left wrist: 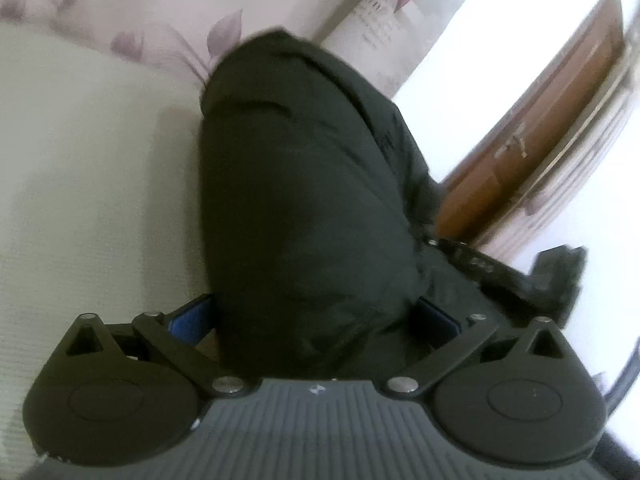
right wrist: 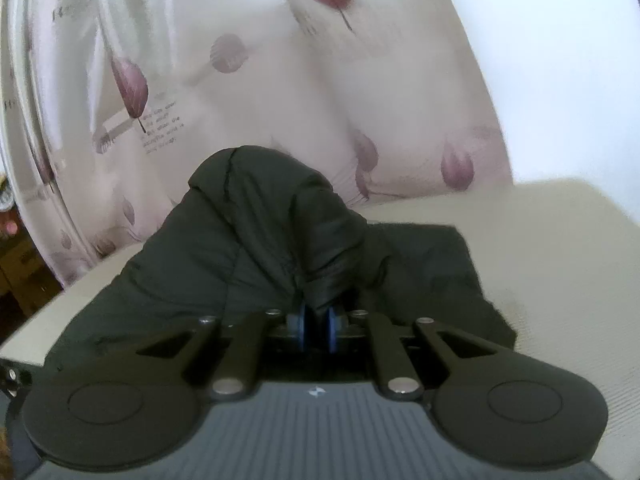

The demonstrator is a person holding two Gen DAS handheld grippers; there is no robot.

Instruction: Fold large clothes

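Note:
A black padded garment (right wrist: 248, 248) lies on a cream bed surface (right wrist: 560, 240). In the right wrist view my right gripper (right wrist: 316, 326) is shut on a raised fold of it, and the blue pads (right wrist: 301, 326) stand close together with dark cloth pinched between them. In the left wrist view my left gripper (left wrist: 316, 320) has its jaws wide apart around a thick bundle of the same garment (left wrist: 304, 184). That bundle fills the whole gap, and the blue pads (left wrist: 192, 318) press against its sides. The fingertips are hidden by cloth in both views.
A pale curtain with purple leaf prints (right wrist: 248, 92) hangs behind the bed. A brown wooden door (left wrist: 560, 120) and a white wall show at the right of the left wrist view. A blurred dark object (left wrist: 560, 276) sits to the right of the garment there.

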